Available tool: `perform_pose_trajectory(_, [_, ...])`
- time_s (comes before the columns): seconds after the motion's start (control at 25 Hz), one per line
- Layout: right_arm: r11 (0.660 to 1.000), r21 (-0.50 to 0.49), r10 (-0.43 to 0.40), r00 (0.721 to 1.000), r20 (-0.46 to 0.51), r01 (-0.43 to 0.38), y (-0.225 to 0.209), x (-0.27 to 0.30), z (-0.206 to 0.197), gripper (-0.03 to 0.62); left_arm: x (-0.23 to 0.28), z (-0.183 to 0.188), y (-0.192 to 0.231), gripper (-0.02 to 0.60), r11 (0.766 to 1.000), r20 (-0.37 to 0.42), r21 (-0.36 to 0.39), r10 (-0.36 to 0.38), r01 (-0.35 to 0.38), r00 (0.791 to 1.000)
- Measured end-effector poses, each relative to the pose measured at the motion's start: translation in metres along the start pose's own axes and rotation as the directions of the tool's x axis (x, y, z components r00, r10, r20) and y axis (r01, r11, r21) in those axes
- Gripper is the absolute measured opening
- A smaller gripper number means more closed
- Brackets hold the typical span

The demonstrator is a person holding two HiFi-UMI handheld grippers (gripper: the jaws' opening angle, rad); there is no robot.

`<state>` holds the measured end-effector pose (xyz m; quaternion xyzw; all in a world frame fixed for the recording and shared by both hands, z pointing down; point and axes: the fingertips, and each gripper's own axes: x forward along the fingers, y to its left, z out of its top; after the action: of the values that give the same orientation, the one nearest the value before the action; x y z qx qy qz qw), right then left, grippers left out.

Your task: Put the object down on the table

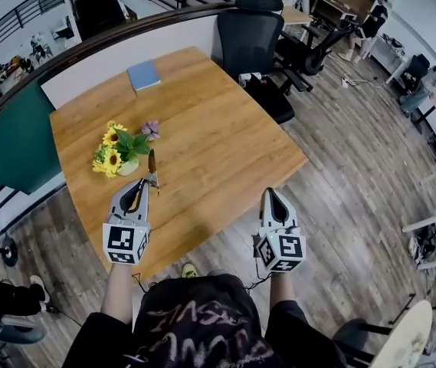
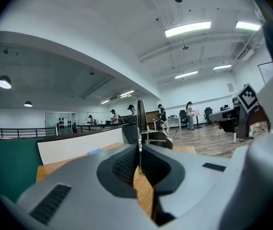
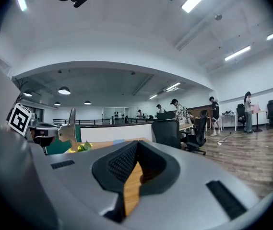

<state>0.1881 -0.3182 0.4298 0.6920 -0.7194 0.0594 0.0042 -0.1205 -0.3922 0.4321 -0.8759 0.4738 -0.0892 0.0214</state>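
My left gripper is shut on a thin metal tool with a flat blade. The blade sticks out past the jaws, above the near left part of the wooden table, beside the flowers. In the left gripper view the tool stands edge-on and upright between the closed pads. My right gripper is shut with nothing in it, and its tips sit at the table's front edge with its body over the floor. In the right gripper view the tool shows at the left.
A small vase of sunflowers stands just left of the tool's tip. A blue notebook lies at the table's far side. A black office chair stands behind the far right corner. Wood floor surrounds the table, and people stand far off.
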Motion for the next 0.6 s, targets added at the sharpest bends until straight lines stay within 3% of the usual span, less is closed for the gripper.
perform_pose_trajectory(0.36, [0.998,-0.012,0.059,0.998,0.025,-0.059,-0.004,0.045,0.015,0.005,0.033,0.010,0.005,0.015,1.000,0.000,0.020,0.019,-0.019,1.000])
perform_pose_trajectory(0.6, [0.992,-0.022,0.127,0.992,0.003,-0.127,-0.022,0.078,0.015,0.005,0.059,0.012,0.001,0.015,0.997,-0.022,0.022,0.074,-0.073,0.997])
